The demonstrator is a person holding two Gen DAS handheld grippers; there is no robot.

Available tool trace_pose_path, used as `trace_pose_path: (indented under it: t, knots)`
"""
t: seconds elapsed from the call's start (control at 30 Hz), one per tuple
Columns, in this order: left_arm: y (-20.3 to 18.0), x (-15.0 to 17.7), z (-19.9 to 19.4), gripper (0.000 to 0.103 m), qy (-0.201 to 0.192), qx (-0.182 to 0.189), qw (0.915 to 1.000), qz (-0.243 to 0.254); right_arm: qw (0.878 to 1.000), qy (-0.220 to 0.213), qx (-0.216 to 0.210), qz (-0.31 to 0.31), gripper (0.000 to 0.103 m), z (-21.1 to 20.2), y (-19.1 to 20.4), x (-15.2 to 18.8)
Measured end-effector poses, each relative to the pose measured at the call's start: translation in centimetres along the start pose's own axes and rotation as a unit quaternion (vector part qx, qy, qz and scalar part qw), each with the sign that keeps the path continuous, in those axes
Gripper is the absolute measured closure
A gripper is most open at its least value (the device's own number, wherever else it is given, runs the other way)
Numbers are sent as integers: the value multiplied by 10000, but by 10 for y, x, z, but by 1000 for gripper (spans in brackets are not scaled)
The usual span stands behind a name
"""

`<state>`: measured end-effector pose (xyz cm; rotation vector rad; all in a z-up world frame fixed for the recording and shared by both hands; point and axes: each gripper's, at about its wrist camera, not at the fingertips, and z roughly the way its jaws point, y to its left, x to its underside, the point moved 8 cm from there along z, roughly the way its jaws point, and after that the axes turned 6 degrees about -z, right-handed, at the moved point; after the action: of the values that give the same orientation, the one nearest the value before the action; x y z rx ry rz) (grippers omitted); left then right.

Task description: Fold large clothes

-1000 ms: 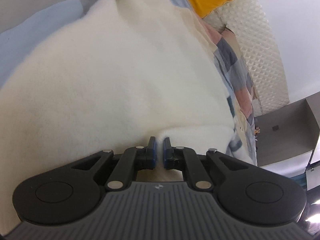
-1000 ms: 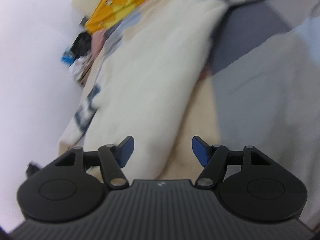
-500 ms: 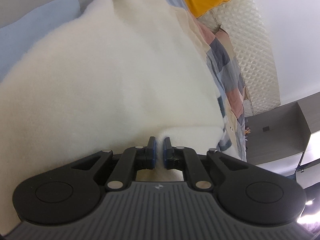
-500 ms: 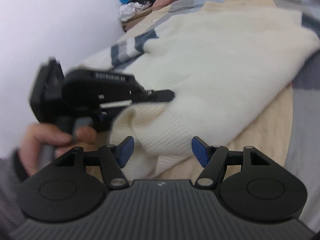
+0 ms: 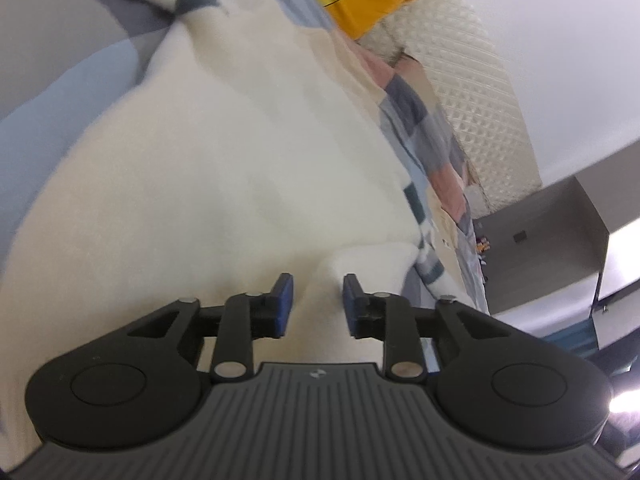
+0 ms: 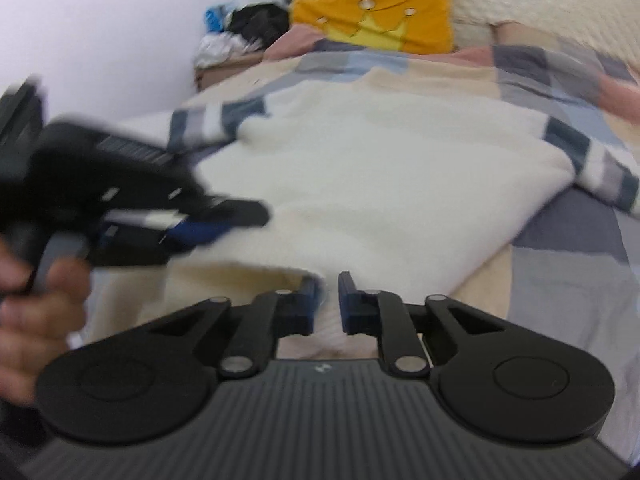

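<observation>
A cream fleecy garment [image 6: 384, 184] with dark striped cuffs is spread flat on the checked bed [image 6: 592, 264]. The left claw [image 5: 318, 300] is parted over its hem. The right claw [image 6: 330, 304] is nearly pressed together on the near edge; whether cloth is pinched cannot be told.

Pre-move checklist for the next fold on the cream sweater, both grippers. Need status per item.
1. Left gripper gripping the cream sweater: not ok. Its fingers are apart, and the cloth between them is unpinched.
2. Right gripper gripping the near edge: ok. Its fingers are nearly together on the cloth, though the view is blurred.
3. Sweater body flat on the bedspread: ok. No large bunches show.
4. Grippers apart from each other: ok. In the right wrist view the left gripper sits off to the left.
5. Yellow pillow out of the fold path: ok. It lies beyond the sweater's far edge.
</observation>
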<state>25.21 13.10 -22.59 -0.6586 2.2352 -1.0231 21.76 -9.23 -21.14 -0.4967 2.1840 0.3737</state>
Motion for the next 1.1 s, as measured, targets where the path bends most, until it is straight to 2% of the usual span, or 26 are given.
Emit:
trace_pose_path:
  t: [0.1,0.17,0.27,0.37,0.43,0.5,0.57,0.67,0.7,0.8,0.93,1.03,1.1]
  knots:
    - [-15,12,-14,60,18,47,9993,383,9995,-164,122,258,98,-2,-10,-9]
    - [-27,25,-19,59,63,-32,9965,835,9983,-259,139,501,98,-1,-14,-17]
    - [-46,50,-19,58,269,-149,9867,1596,9956,-353,121,859,98,-12,-30,-23]
    - [-62,76,-18,56,471,27,9764,2107,9931,-458,146,1068,98,-25,-42,-36]
    - [-72,89,-18,47,454,-27,9669,2513,9919,-512,179,1151,98,-36,-50,-45]
    - [-76,99,-15,47,254,-330,9566,2885,9920,-548,232,1116,98,-45,-56,-54]
    - [-76,108,-11,47,144,-660,9428,3265,9934,-567,386,924,98,-51,-60,-63]
    - [-75,120,-3,48,-106,-1315,9107,3915,9948,-508,542,702,99,-58,-67,-75]
    - [-74,120,-3,52,-188,-1467,9053,3982,9953,-460,577,631,99,-60,-70,-79]
    - [-66,104,-13,71,-397,-1550,9146,3715,9963,-306,662,453,99,-64,-74,-85]
    - [-55,73,-40,93,-739,-1300,9417,3014,9972,20,712,204,99,-67,-80,-86]
    - [-52,50,-60,96,-809,-955,9604,2488,9973,439,594,-50,99,-67,-79,-81]
    - [-53,42,-75,96,-889,-776,9667,2270,9949,733,556,-422,99,-71,-73,-79]
